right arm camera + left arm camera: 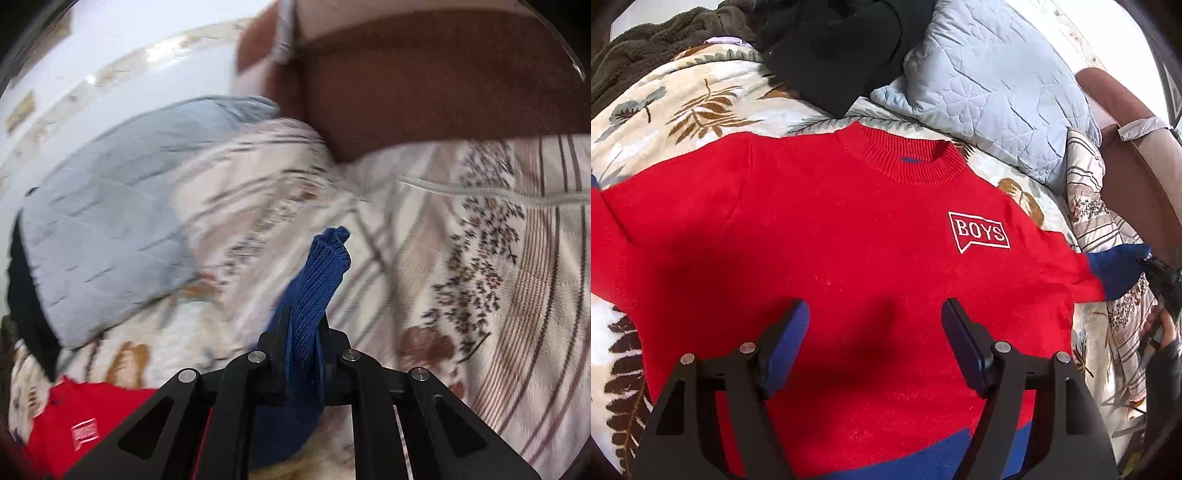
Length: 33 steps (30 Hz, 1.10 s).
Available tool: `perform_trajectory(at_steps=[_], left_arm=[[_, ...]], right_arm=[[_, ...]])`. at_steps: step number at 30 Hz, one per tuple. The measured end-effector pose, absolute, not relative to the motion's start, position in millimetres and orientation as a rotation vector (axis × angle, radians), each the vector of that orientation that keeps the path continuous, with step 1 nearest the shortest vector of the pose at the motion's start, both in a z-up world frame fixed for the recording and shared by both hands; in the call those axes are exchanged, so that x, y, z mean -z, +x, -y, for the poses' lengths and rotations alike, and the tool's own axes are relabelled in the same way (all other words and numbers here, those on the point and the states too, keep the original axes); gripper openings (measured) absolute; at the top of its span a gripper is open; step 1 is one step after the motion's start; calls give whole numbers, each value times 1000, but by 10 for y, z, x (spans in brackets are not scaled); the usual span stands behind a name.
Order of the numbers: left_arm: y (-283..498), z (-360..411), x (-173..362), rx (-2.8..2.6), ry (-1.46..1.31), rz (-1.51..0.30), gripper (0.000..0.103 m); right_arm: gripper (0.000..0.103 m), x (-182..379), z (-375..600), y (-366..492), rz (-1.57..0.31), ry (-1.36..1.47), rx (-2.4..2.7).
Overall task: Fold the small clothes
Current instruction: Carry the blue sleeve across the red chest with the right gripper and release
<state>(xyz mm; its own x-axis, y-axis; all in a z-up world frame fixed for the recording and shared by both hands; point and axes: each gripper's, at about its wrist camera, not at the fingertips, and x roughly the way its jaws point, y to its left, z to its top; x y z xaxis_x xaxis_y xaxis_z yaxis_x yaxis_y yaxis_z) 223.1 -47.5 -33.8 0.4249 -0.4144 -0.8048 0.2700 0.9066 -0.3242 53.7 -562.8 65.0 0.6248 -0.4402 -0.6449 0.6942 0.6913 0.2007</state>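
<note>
I see my left gripper [873, 343] hanging wide open over the red sweater [827, 251], and nothing sits between its fingers. The sweater fills the middle of the left view, so there is flat room there. At the top of the frame a black cloth [834, 55] blocks the way. At the upper right a pale blue pillow [993, 92] stands in the way too. At the upper left a fuzzy brown blanket [657, 48] is piled up. My right gripper [301, 354] pinches the blue cuff [321, 273]. Ahead of it the striped bedding [498, 258] lies low, and a brown headboard [424, 92] walls off the top.
</note>
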Motion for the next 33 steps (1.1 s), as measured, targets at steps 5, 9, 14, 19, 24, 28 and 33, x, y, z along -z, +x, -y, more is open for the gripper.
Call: perform_trajectory(at_steps=[5, 9, 14, 19, 24, 28, 33], left_arm=[[2273, 459, 428, 435, -174, -1095, 74], [2272, 440, 423, 454, -189, -1100, 74], [2286, 390, 421, 466, -215, -1121, 74], [2258, 288, 293, 488, -233, -1098, 74], [2318, 175, 228, 477, -246, -1099, 74], [2389, 31, 242, 458, -278, -1114, 74], [2497, -144, 254, 446, -344, -1128, 74]], right_arm=[[9, -813, 5134, 614, -599, 447, 538], [10, -765, 4646, 765, -646, 436, 474], [10, -660, 4067, 985, -685, 439, 377], [10, -564, 3472, 1261, -740, 395, 261], [10, -493, 2967, 1464, -777, 351, 174], [10, -383, 2721, 1535, -792, 367, 126], [10, -204, 2491, 1644, -820, 418, 85]])
